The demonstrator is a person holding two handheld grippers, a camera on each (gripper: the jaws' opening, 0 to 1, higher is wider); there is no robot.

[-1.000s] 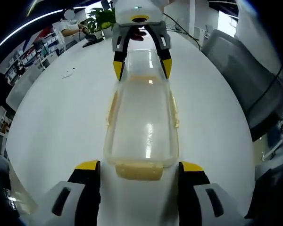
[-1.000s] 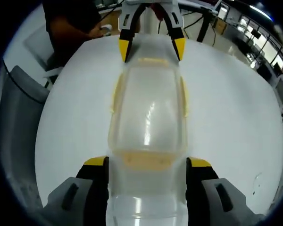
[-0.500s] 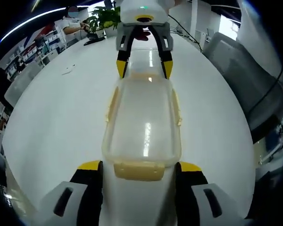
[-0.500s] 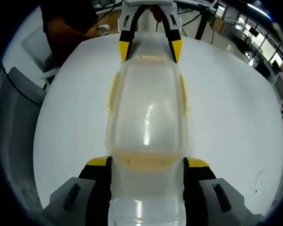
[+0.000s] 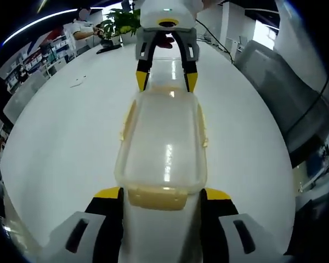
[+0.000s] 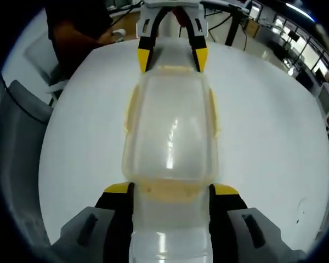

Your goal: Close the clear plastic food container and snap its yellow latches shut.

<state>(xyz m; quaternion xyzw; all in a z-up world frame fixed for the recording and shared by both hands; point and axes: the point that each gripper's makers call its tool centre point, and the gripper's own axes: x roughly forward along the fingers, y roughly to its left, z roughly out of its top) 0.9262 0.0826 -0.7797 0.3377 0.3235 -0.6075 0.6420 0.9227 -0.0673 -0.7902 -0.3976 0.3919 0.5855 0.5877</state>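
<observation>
Right now I am holding the clear plastic food container (image 5: 160, 143) lengthwise between my two tongs on the white round table (image 5: 60, 142), its lid lying flat on top. In the left gripper view, my left tongs (image 5: 162, 195) are rising from six o'clock with their yellow-tipped jaws spread wide, bracketing the near end of the container, where a yellow latch (image 5: 157, 196) is sitting between the tips. At twelve o'clock in that view, my right tongs (image 5: 164, 80) are reaching in from the far side, their jaws straddling the far end. In the right gripper view the arrangement is mirroring: my right tongs (image 6: 170, 190) are flanking the container (image 6: 170, 131) at six o'clock, jaws wide and tight beside its walls, and my left tongs (image 6: 170, 58) are standing at twelve o'clock. Side latches (image 6: 133, 112) are lying along the long edges. Whether the jaws are actually pressing the walls I cannot tell.
</observation>
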